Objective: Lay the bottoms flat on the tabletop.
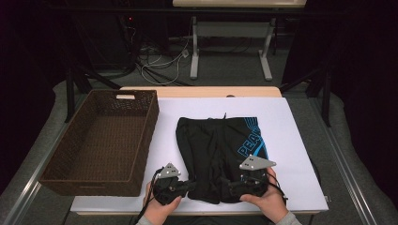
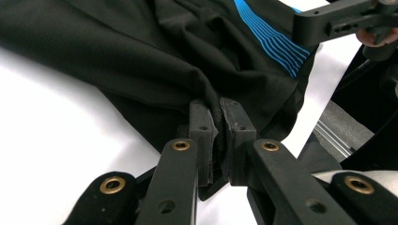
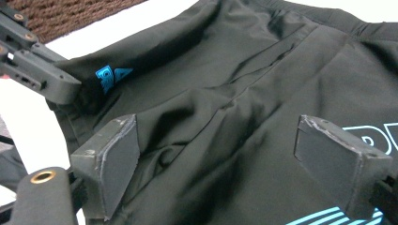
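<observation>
Black stretch-fabric swim shorts with blue striping (image 1: 213,152) lie flat at the centre of the high view, on the white table top (image 1: 300,140). Left gripper (image 2: 219,123) pinches their hem at lower centre — right gripper (image 3: 216,164) stands wide, fabric unpressed between its pads.

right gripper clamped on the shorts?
No: in the right gripper view the right gripper has its jaws wide apart over the black shorts, with neither pad pressing on the fabric.
</observation>
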The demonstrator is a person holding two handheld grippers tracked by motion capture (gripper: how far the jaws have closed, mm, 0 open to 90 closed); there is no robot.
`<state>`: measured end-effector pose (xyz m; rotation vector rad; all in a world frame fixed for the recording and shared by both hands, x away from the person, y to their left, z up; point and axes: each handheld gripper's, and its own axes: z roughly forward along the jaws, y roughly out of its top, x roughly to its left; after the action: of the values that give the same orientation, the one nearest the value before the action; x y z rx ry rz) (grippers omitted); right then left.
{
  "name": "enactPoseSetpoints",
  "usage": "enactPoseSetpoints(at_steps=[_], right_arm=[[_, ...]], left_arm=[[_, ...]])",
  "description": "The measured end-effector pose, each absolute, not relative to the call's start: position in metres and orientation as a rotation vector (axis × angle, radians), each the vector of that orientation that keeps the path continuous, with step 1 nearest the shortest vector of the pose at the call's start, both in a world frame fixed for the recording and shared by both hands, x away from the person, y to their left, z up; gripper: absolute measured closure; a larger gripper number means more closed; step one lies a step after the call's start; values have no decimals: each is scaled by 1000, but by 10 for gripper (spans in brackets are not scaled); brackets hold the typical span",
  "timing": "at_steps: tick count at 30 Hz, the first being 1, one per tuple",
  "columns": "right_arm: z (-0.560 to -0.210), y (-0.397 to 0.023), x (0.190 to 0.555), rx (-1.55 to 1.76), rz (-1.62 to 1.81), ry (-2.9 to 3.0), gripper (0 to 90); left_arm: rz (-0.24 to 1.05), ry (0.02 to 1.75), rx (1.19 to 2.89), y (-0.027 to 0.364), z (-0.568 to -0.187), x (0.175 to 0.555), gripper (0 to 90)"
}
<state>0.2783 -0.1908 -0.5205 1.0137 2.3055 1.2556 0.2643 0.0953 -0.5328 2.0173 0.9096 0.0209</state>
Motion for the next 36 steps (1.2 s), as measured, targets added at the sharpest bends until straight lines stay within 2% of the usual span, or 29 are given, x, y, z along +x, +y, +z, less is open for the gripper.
enactPoseSetpoints(at_steps=[13, 27, 36], right_arm=[[-499, -167, 319, 1064, 1223, 2320, 12], [-474, -132, 355, 1009, 1153, 2384, 2], [-467, -110, 379, 977, 1112, 2414, 33]], left_arm=[[5, 826, 2029, 80, -528, 271, 843], [-11, 803, 2029, 76, -531, 264, 844], [-28, 784, 2035, 71, -537, 259, 844]])
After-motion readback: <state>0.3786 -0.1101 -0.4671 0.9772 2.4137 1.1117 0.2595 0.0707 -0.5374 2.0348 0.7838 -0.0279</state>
